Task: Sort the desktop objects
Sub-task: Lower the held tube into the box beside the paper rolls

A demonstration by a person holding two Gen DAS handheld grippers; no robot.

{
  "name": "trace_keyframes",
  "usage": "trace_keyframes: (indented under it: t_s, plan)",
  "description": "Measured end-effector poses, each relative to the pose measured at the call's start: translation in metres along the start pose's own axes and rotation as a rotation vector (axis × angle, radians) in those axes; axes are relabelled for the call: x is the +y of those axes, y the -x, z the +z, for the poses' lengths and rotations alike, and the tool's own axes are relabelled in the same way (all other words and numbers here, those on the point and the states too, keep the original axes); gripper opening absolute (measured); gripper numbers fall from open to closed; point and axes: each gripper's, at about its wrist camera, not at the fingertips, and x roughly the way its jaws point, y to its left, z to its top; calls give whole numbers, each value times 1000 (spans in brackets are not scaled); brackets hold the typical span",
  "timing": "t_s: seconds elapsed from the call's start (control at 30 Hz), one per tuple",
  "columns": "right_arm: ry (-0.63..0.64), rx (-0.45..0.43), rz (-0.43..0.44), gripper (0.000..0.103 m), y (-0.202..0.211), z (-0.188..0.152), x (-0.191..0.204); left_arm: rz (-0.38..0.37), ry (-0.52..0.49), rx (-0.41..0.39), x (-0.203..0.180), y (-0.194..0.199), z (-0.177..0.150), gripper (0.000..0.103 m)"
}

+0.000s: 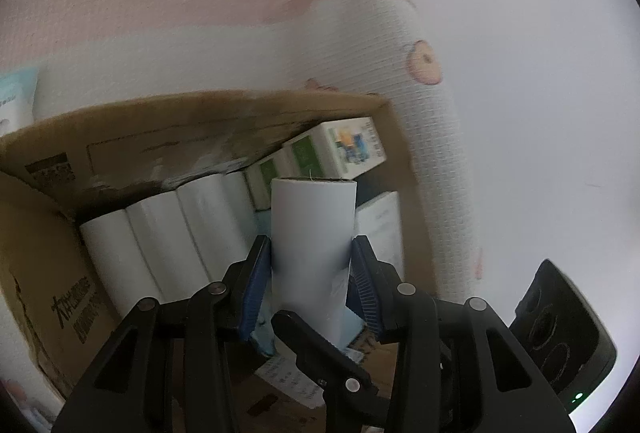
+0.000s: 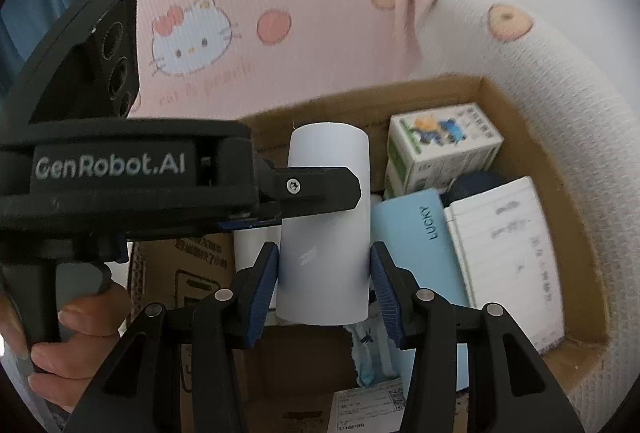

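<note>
I have a white paper roll in each grip, both held over an open cardboard box (image 2: pixel 500 101) that sits against a pink and white printed cloth (image 2: pixel 320 33); my left gripper (image 1: pixel 310 273) has its blue pads pressed against the sides of one white roll (image 1: pixel 312 233), jaws spread fairly wide to take its girth, the roll standing upright with its dark hollow end toward the top; my right gripper (image 2: pixel 324 285) clamps a second white roll (image 2: pixel 324 233) in the same way, low on its body, pads touching both flanks; this roll is smooth, plain and matte, with a small scuff mark near the middle; in the right wrist view my left gripper crosses in front of the roll, its black housing printed "GenRobot.AI", with my hand (image 2: pixel 60 333) wrapped round its handle; inside the box, more white rolls (image 1: pixel 160 233) lie side by side along the left wall; small green and white cartons (image 2: pixel 440 145) with a cartoon print are stacked at the far corner; a light blue item (image 2: pixel 420 233) reads "LUCKY" along its edge; beside it lies a lined white pad (image 2: pixel 508 253) with writing too blurred to read; a label low in the box shows "D16P09"; the box flap carries dark printed characters I cannot make out.
</note>
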Motion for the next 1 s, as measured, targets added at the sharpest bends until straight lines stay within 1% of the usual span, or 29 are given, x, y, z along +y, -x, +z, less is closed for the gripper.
trace_keyframes:
  t_s: [0.13, 0.27, 0.33, 0.43, 0.53, 0.7, 0.87, 1.0]
  plan:
    - [13, 78, -2, 44, -17, 4, -1, 49, -23, 13, 3, -8, 2, 45]
    - [19, 124, 26, 44, -29, 6, -1, 83, 10, 17, 11, -9, 4, 45]
    - [17, 151, 44, 44, -36, 7, 0, 116, 17, 27, 13, -11, 6, 45]
    - [29, 176, 54, 44, -42, 7, 2, 179, 9, 31, 11, -15, 7, 45]
    - [4, 209, 95, 44, -55, 14, -10, 226, 19, 37, 13, -17, 8, 45]
    - [11, 243, 132, 44, -65, 16, -16, 265, 25, 52, 15, -20, 10, 45]
    - [-9, 295, 182, 44, -74, 15, -24, 339, 6, 66, 14, -26, 10, 46]
    - [1, 292, 178, 44, -75, 15, -26, 410, 1, 56, 15, -33, 10, 47]
